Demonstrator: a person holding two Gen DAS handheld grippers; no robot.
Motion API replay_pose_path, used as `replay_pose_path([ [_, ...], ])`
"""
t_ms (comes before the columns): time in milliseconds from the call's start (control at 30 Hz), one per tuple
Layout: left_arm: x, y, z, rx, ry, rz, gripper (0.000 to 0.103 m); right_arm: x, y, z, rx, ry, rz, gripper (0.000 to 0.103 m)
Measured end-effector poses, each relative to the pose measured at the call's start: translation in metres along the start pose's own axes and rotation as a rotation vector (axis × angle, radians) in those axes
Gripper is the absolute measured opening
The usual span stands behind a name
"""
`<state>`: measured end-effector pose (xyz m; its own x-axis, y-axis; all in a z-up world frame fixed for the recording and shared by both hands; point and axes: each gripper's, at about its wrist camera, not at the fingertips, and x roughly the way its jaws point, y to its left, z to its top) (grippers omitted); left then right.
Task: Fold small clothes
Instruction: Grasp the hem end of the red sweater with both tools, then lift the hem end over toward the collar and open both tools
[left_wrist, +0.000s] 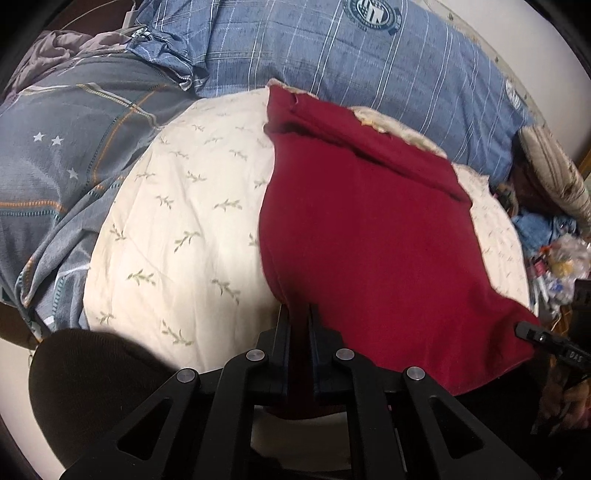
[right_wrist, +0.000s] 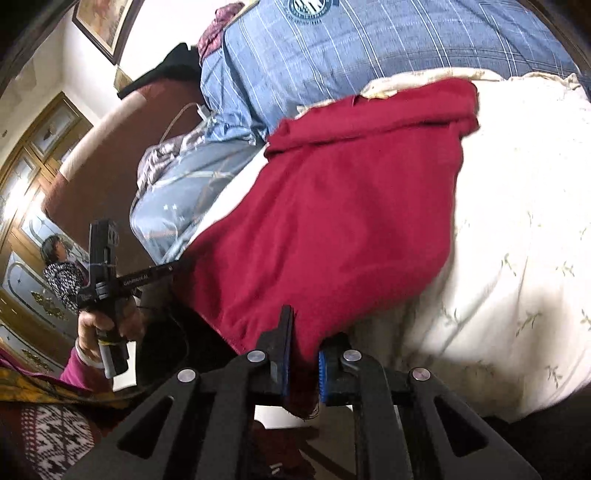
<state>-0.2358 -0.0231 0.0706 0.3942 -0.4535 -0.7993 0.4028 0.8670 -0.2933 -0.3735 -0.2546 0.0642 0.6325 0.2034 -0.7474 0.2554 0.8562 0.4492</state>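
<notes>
A dark red garment lies spread over a cream leaf-print cushion. My left gripper is shut on the garment's near left corner. My right gripper is shut on the garment at its other near corner, with cloth pinched between the blue pads. The left gripper also shows in the right wrist view, held in a hand at the garment's edge. The right gripper's tip shows at the garment's right corner in the left wrist view.
A blue striped pillow lies behind the cushion. A grey-blue starred cover lies at the left. Clutter sits at the right. A dark round object is at the near left. A framed picture hangs on the wall.
</notes>
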Motion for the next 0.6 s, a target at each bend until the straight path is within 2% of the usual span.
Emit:
replay_pose_path([
  [233, 0.002, -0.005, 0.009, 0.020, -0.021, 0.040, 0.006, -0.010, -0.004, 0.011, 0.001, -0.039, -0.003, 0.010],
  [600, 0.011, -0.021, 0.038, 0.064, -0.068, 0.044, 0.006, -0.017, -0.012, 0.038, 0.005, -0.116, -0.021, 0.010],
])
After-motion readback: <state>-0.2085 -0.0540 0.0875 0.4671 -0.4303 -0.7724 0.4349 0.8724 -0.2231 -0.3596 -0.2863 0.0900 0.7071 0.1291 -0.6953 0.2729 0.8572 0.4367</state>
